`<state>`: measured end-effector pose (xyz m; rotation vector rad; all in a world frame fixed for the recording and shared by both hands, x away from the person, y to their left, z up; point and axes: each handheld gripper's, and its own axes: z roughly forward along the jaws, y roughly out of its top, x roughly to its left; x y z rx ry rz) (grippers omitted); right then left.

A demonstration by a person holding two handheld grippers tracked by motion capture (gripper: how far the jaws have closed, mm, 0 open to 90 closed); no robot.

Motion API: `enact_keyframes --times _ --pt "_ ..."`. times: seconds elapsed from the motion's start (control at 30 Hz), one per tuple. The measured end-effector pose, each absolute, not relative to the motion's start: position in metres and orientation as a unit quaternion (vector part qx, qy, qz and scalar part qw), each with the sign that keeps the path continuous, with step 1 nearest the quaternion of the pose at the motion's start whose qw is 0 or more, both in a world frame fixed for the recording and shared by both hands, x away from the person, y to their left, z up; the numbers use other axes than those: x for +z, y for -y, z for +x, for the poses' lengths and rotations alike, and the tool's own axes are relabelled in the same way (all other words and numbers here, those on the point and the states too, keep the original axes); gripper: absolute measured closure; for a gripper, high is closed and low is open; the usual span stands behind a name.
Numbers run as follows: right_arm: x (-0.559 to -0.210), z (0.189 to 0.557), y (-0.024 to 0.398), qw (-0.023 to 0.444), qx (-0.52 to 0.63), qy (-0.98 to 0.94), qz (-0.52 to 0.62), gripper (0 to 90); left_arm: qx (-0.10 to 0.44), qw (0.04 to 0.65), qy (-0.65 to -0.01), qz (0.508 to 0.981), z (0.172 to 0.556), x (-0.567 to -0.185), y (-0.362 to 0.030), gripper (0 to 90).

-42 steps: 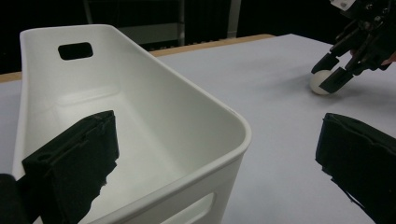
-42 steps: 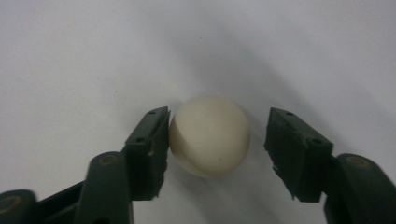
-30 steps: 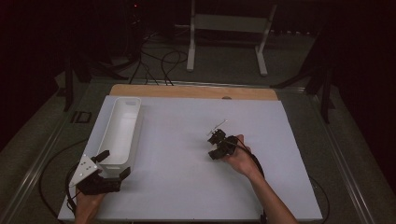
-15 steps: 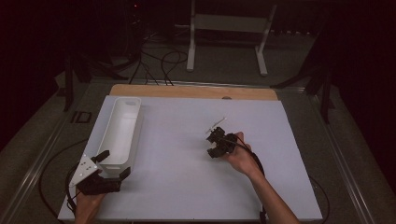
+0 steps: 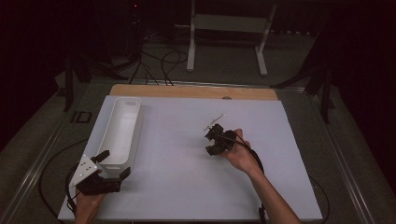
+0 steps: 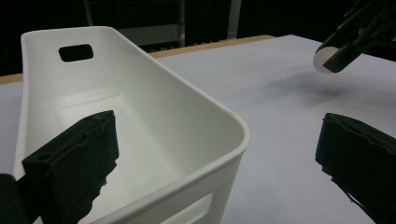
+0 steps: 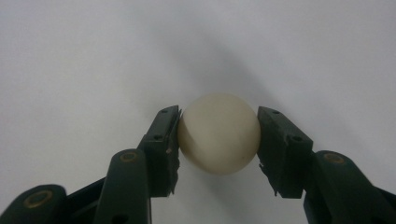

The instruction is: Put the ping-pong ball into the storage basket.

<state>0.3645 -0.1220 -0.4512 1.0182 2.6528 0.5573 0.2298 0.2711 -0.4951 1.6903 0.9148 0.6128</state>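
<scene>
A: Ball (image 7: 219,133) position? Tongs status?

B: Gripped between the right tongs (image 5: 215,138), above the tabletop (image 5: 187,186), well to the right of the white bin (image 5: 122,128).

A: Bin axis?

B: Runs away from the person. Left tongs (image 5: 110,164) spread open, straddling its near corner.

no legible text or labels

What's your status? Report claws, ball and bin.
Right claw shut on ball, above the sheet. Left claw open, straddling near end of bin. Nothing between ball and bin.
</scene>
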Motion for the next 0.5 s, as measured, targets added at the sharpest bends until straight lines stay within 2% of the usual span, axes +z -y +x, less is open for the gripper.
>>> enact_keyframes --times 0.5 --pt "-0.433 0.367 0.118 0.130 0.199 -0.909 0.341 50.4 0.258 0.533 -0.383 0.709 0.229 -0.495 -0.271 0.0"
